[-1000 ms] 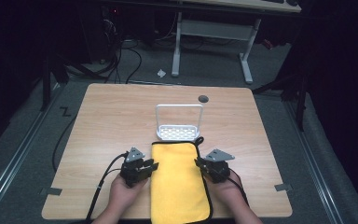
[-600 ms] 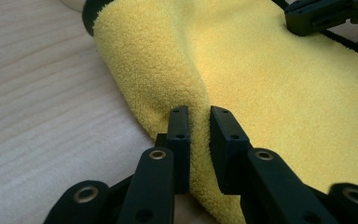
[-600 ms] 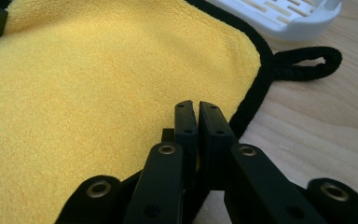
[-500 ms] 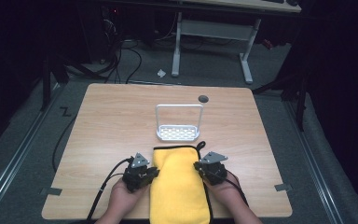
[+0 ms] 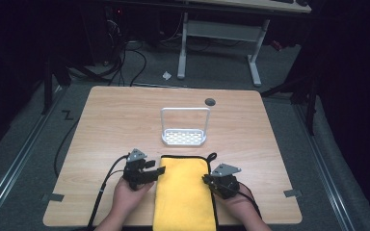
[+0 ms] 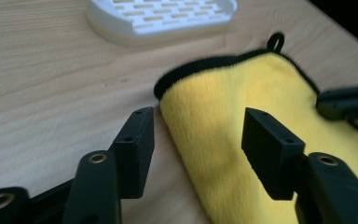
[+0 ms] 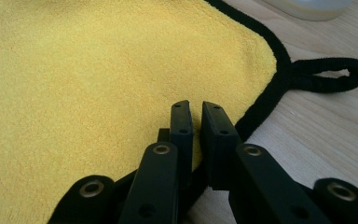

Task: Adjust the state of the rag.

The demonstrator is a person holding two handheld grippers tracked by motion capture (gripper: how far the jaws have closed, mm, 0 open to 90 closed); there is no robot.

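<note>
Towel [image 5: 185, 192] flat at near edge, just short of rack [image 5: 184, 127]. Left gripper [image 6: 196, 140] spread wide astride its left hem; right gripper [image 7: 196, 126] nearly clamped, maybe pinching hem, can't tell. Best to bite both corners evenly before lifting.

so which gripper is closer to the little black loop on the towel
Right. The right gripper sits at the towel's right edge just below the loop; the left gripper is across the yellow towel, at its left edge.
</note>
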